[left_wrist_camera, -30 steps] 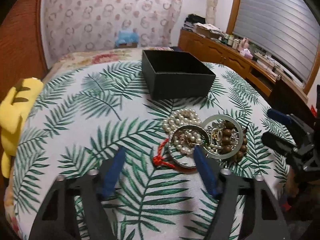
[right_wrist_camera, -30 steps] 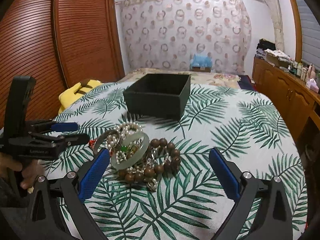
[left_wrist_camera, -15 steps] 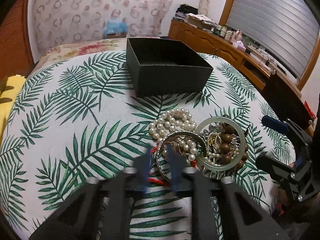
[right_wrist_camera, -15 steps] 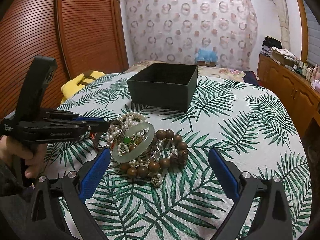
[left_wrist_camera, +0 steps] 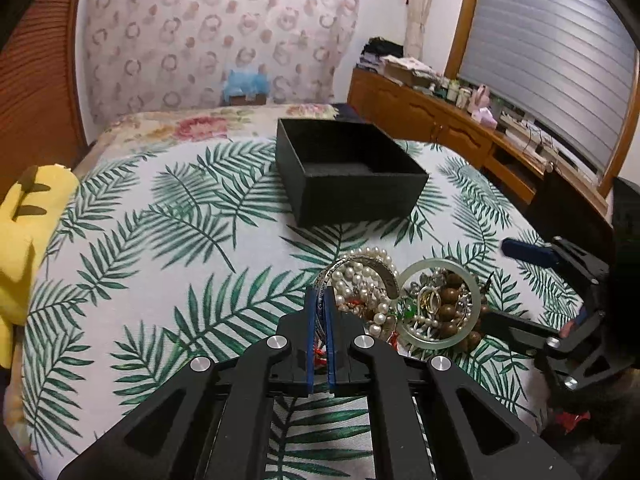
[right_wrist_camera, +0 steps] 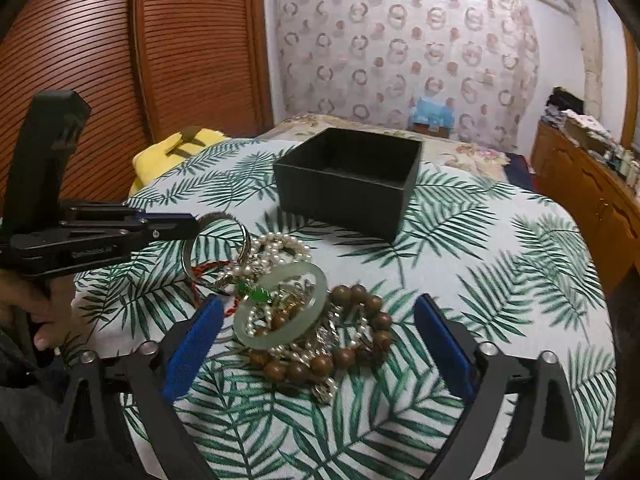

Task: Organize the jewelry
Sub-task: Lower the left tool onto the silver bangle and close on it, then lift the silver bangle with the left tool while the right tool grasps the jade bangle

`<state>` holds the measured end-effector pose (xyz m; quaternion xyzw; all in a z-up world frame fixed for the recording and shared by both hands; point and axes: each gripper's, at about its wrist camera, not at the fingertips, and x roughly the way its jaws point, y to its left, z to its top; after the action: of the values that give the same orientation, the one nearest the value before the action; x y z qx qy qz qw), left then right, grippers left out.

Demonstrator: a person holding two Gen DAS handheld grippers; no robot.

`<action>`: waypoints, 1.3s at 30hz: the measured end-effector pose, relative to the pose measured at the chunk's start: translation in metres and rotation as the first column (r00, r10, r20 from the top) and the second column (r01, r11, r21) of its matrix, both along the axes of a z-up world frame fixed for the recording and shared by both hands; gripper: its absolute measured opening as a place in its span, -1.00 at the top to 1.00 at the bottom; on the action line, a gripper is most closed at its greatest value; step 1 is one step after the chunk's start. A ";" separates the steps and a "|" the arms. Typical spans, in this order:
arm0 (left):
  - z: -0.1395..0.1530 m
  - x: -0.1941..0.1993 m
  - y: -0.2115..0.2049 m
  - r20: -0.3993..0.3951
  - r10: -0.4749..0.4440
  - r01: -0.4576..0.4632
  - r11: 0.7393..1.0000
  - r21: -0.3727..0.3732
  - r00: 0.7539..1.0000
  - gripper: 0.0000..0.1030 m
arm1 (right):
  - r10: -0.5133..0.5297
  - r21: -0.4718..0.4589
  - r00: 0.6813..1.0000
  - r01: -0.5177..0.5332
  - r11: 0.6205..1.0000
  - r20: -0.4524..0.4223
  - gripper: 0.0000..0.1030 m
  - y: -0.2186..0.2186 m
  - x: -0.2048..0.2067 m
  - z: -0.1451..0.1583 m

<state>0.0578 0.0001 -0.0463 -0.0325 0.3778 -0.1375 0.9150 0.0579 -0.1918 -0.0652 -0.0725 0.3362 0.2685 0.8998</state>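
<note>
My left gripper (left_wrist_camera: 319, 300) is shut on a silver bangle (left_wrist_camera: 360, 266) and holds it tilted up above the jewelry pile; in the right wrist view the bangle (right_wrist_camera: 216, 246) hangs from the left gripper (right_wrist_camera: 192, 226). The pile holds a pale green jade bangle (left_wrist_camera: 440, 306) (right_wrist_camera: 282, 310), pearl strands (right_wrist_camera: 280, 248), a brown wooden bead bracelet (right_wrist_camera: 360, 340) and a red cord (right_wrist_camera: 208, 270). An open black box (left_wrist_camera: 348, 170) (right_wrist_camera: 352, 180) stands beyond the pile. My right gripper (right_wrist_camera: 320, 340) is open, straddling the pile's near side; it also shows in the left wrist view (left_wrist_camera: 532, 252).
The table has a palm-leaf cloth (left_wrist_camera: 160, 240). A yellow plush toy (left_wrist_camera: 24, 216) lies at its left edge. A wooden dresser (left_wrist_camera: 460, 128) with clutter stands at the right, and a bed (right_wrist_camera: 360, 124) lies behind the table.
My left gripper went from open to shut on the silver bangle and lifted it off the pile. The right gripper stayed open near the pile.
</note>
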 end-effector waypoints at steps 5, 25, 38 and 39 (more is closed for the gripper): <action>0.006 -0.007 0.007 0.038 0.024 -0.024 1.000 -0.007 0.999 0.94 | 0.027 0.005 0.998 -0.027 1.000 -0.051 -0.39 0.008 0.015 -0.006; -0.004 -0.011 0.014 0.046 0.052 -0.052 0.999 -0.008 0.998 1.00 | 0.026 -0.033 0.996 -0.029 0.999 -0.090 0.80 0.015 0.033 -0.008; -0.027 -0.006 0.026 -0.044 0.065 -0.063 0.997 0.038 0.997 0.97 | 0.046 -0.081 0.995 -0.053 0.995 -0.086 0.60 0.020 0.029 -0.007; -0.028 -0.006 0.026 -0.046 0.063 -0.061 0.998 0.035 0.997 0.96 | 0.057 -0.092 0.994 -0.065 0.994 -0.089 0.52 0.022 0.028 -0.007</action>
<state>0.0519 0.0263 -0.0739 -0.0321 0.4004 -0.1018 0.9101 0.0863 -0.1698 -0.0726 -0.1135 0.3845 0.2824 0.8715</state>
